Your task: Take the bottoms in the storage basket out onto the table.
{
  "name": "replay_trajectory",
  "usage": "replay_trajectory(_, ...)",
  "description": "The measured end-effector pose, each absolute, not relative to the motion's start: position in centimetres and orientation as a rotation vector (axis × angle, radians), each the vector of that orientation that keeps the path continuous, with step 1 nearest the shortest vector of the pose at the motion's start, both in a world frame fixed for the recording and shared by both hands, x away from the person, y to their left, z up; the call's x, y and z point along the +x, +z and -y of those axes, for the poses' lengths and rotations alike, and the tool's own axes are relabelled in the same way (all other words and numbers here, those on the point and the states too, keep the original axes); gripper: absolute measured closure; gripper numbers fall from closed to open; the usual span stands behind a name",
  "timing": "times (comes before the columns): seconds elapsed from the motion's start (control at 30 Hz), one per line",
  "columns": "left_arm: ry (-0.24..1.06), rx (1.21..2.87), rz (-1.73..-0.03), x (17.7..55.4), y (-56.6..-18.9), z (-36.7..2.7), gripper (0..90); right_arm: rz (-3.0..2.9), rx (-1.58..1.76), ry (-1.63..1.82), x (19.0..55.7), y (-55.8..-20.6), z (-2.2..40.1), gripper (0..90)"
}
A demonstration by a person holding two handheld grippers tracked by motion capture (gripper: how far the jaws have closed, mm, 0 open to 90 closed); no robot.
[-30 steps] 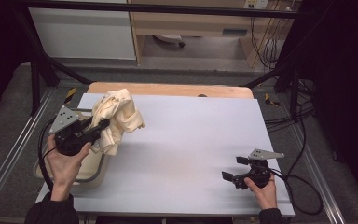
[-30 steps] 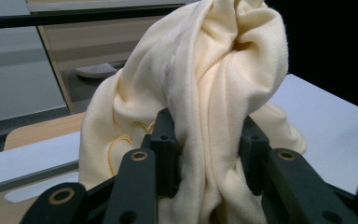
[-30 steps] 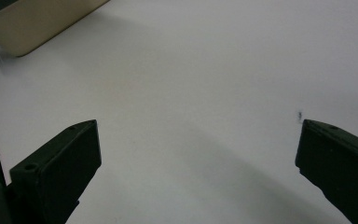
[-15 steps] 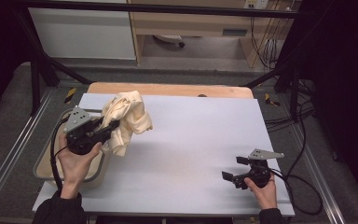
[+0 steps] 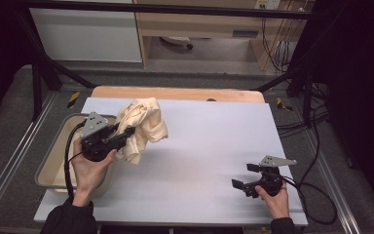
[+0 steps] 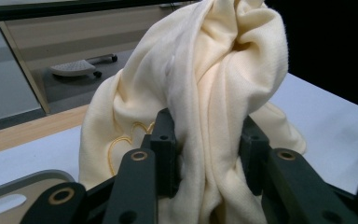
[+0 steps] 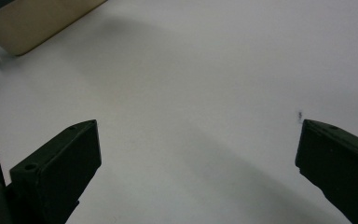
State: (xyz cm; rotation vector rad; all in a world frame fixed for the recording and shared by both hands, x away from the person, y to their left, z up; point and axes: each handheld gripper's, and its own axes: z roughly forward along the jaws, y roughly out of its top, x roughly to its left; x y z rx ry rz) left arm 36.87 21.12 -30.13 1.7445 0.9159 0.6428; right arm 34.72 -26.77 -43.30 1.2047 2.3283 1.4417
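- Cream cloth (image 5: 141, 127) is pinched, bunched, between the jaws of the left tool (image 5: 121, 139), near the counter's (image 5: 214, 146) left edge beside the grey tub (image 5: 53, 156).
- Since a second ago, it has been carried from above the tub toward the counter's middle; laying it out seems next.
- Right tool (image 5: 241, 176) is held spread and empty near the front right corner.

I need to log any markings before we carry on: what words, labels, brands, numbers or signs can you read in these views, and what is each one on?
No readable text in any view.
The cream cloth clamped in the left gripper has a yellow stitched outline, a shape and not letters.
The yellow-and-black striped markers on the floor carry no words.
The grey plate on the right gripper is blank.
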Motion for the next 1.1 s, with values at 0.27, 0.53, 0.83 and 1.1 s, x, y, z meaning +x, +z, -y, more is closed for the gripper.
replay_trajectory(0.27,0.622,1.759,-0.897,37.0,-30.4,-19.8,65.8,-2.328,1.204,1.441,34.7,-43.3,26.8,0.5)
replay_trajectory(0.53,0.600,1.773,-0.881,37.3,-30.8,-18.5,65.8,-2.327,1.204,1.442,34.7,-43.3,26.8,0.5)
replay_trajectory(0.83,0.579,1.790,-0.870,37.6,-31.5,-17.2,65.8,-2.327,1.204,1.441,34.7,-43.3,26.8,0.5)
replay_trajectory(1.1,0.555,1.809,-0.864,37.8,-32.2,-16.1,65.8,-2.326,1.206,1.442,34.7,-43.3,26.8,0.5)
